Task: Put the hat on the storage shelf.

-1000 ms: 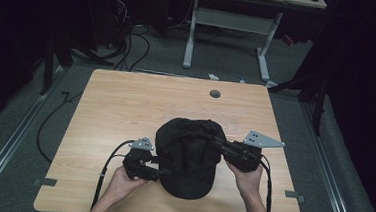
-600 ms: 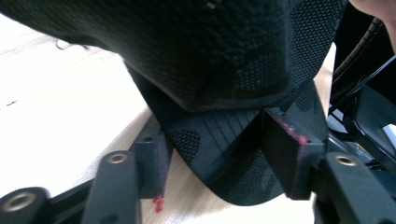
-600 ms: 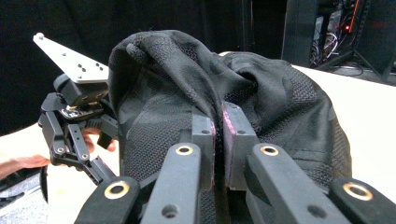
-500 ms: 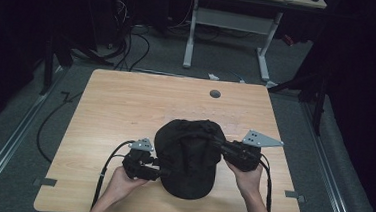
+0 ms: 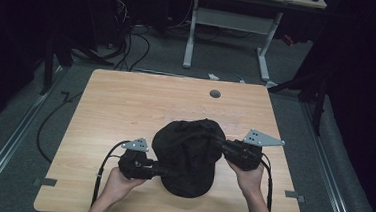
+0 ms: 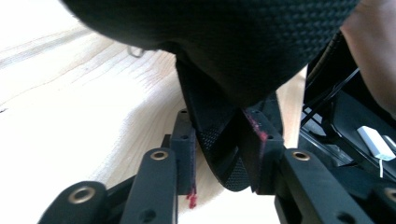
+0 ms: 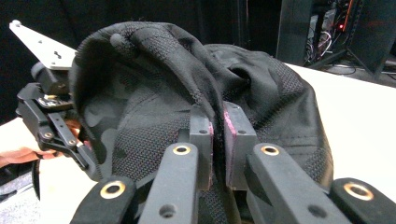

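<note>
Cap (image 5: 188, 156) between left claw (image 6: 219, 154) and right claw (image 7: 218, 135)

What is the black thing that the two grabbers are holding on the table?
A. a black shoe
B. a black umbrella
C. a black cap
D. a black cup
C: the right gripper pinches a fold of soft mesh cloth with a rounded crown, and in the high view the black cap lies on the wooden table with its brim toward the person.
</note>
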A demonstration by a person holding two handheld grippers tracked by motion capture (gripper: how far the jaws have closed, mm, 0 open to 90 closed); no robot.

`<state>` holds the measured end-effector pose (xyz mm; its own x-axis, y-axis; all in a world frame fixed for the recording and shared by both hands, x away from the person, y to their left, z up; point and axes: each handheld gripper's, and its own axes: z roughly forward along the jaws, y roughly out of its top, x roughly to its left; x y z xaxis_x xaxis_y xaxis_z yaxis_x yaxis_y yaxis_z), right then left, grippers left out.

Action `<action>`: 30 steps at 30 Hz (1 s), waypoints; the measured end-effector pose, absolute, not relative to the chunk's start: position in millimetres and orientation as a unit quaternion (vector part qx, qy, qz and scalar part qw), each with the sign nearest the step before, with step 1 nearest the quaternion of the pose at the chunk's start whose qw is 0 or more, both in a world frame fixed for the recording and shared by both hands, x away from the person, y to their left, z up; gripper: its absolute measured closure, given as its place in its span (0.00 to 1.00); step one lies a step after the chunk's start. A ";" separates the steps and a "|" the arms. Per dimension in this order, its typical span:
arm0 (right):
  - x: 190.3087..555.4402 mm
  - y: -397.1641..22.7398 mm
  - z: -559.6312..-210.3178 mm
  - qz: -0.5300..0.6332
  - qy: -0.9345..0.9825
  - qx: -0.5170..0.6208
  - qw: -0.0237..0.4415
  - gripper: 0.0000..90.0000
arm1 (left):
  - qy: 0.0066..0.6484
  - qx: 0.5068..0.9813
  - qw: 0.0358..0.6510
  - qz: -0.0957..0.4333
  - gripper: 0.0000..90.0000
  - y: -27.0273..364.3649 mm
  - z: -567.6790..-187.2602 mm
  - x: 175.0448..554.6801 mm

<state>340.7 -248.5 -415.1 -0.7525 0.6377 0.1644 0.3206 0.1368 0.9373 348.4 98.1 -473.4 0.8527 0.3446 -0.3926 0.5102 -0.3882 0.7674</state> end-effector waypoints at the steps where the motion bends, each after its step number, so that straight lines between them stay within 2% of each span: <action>1: 340.9 -248.3 -414.7 0.571 0.742 0.322 0.140 0.93 | 0.256 0.828 0.491 -0.088 0.78 98.9 -472.7 347.8; 12: 343.1 -244.7 -414.8 0.561 0.747 0.324 0.151 0.86 | 0.232 0.820 0.511 -0.110 0.93 105.0 -466.8 342.8; 17: 344.7 -246.0 -415.0 0.563 0.742 0.330 0.150 0.82 | 0.219 0.812 0.527 -0.124 0.96 106.9 -463.6 340.9; 25: 348.2 -250.4 -419.7 0.551 0.736 0.358 0.160 0.61 | 0.217 0.817 0.524 -0.100 0.96 109.3 -454.6 342.2; 30: 345.8 -254.6 -424.9 0.541 0.737 0.368 0.172 0.53 | 0.224 0.819 0.521 -0.089 0.96 112.0 -454.1 342.0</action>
